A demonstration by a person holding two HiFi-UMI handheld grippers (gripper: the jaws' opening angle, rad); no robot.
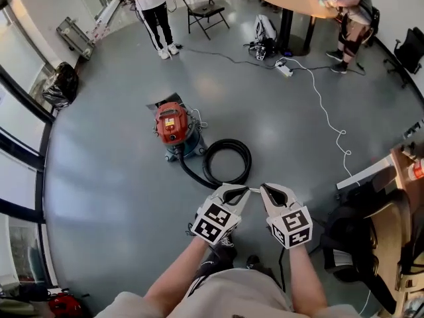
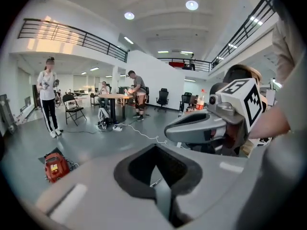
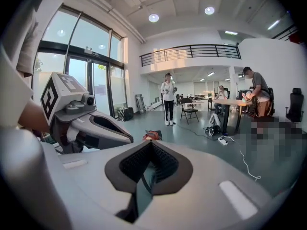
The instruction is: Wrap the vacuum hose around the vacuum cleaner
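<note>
The vacuum cleaner (image 1: 172, 128), with a red top and a blue-grey drum, stands on the grey floor ahead of me. Its black hose (image 1: 228, 161) lies in a loose coil on the floor just right of it. My left gripper (image 1: 245, 191) and right gripper (image 1: 264, 188) are held side by side, nearer to me than the coil, tips almost touching. Both have their jaws together with nothing in them. The left gripper view catches the vacuum cleaner (image 2: 55, 166) low at the left and the right gripper (image 2: 206, 126). The vacuum cleaner (image 3: 151, 135) peeks over the jaws in the right gripper view.
A person (image 1: 154, 12) stands beyond the vacuum next to a folding chair (image 1: 202, 5). A round table (image 1: 298, 2) with another person (image 1: 351, 12) is at the far right. A white cable (image 1: 324, 105) runs from a power strip (image 1: 283, 68). Dark bags (image 1: 351, 237) sit by furniture at right.
</note>
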